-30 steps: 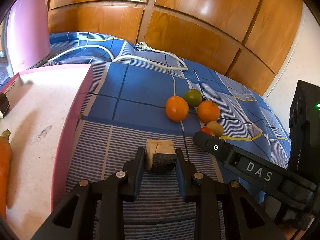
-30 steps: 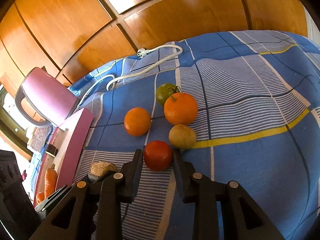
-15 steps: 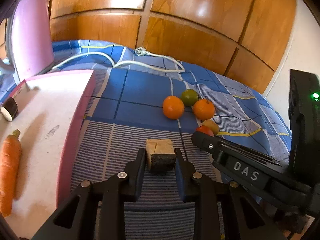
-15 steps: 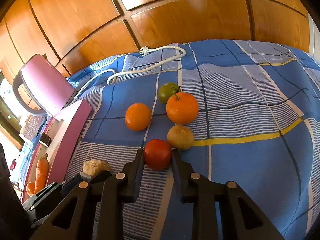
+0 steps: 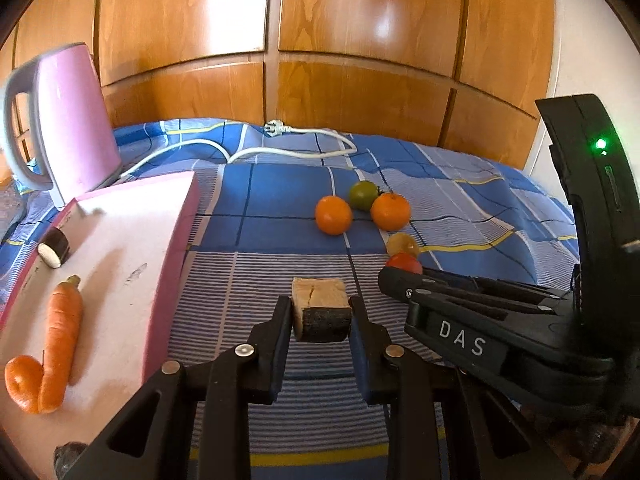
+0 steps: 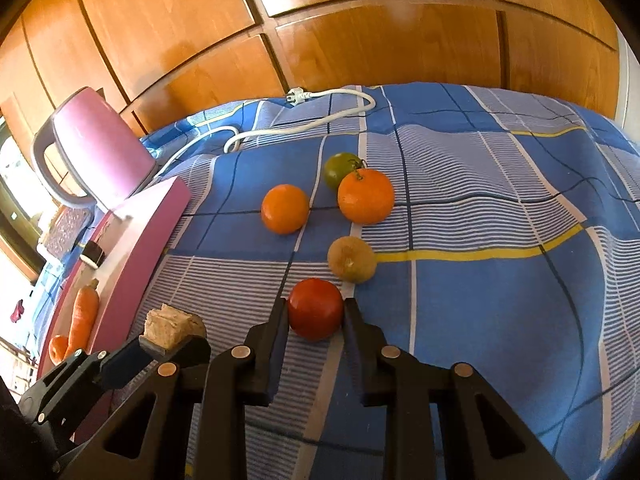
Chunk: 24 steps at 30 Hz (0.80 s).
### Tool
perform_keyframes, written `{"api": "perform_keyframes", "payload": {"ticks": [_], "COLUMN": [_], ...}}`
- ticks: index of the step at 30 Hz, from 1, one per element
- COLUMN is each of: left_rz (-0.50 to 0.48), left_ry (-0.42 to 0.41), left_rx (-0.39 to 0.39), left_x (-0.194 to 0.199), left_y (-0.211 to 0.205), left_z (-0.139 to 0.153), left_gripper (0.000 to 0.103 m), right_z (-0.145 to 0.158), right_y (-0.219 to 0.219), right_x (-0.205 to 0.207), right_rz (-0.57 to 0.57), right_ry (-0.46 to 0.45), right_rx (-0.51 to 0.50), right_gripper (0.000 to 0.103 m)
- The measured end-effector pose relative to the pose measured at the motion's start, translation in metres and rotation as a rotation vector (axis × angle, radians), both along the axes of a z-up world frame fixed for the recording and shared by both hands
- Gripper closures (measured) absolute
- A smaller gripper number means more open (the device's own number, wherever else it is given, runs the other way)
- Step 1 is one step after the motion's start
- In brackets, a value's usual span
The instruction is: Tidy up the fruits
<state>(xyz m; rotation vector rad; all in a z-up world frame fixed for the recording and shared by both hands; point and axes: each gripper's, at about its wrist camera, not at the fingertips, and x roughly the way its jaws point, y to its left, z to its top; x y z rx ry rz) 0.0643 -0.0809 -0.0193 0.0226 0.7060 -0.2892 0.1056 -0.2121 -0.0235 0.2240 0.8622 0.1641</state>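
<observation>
My left gripper point(image 5: 320, 314) is shut on a tan chunk with a dark rind point(image 5: 318, 306), held just above the blue checked bedspread point(image 5: 280, 200). In the right wrist view the same chunk point(image 6: 170, 326) shows at lower left. My right gripper point(image 6: 316, 310) is shut on a red tomato point(image 6: 315, 314), which peeks out past its fingers in the left wrist view point(image 5: 404, 263). Beyond it lie a yellow-brown fruit point(image 6: 352, 259), two oranges point(image 6: 285, 209) point(image 6: 365, 197) and a green tomato point(image 6: 340, 168), close together on the bedspread.
A pink board point(image 5: 120, 248) at the left carries a carrot point(image 5: 60, 344), a small orange fruit point(image 5: 18, 380) and a dark-skinned slice point(image 5: 53, 242). A pink kettle point(image 5: 68, 120) stands behind it. A white cable with plug point(image 5: 288, 148) lies before the wooden panels point(image 5: 360, 40).
Both grippers have drawn back and risen a little, rolling level, each still gripping its item. More of the pink board and the kettle has come into view.
</observation>
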Motion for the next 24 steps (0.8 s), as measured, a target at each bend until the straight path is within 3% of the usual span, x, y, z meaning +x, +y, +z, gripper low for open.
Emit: {"api": "perform_keyframes", "payload": {"ticks": [8, 16, 24], "left_rz": [0.041, 0.18, 0.299], "left_ry": [-0.055, -0.059, -0.102], "left_rx": [-0.017, -0.146, -0.128], "left_x": [-0.017, -0.02, -0.032], "left_y": [0.01, 0.05, 0.074], "left_z": [0.013, 0.025, 0.032], "left_gripper": [0.075, 0.075, 0.075], "right_z": [0.016, 0.02, 0.018], "right_y": [0.002, 0.012, 0.027], "right_x": [-0.016, -0.023, -0.027], "right_rz": [0.001, 0.019, 0.07], "right_ry": [-0.071, -0.094, -0.094], "right_rx": [-0.001, -0.048, -0.086], "right_gripper": [0.076, 0.076, 0.076]}}
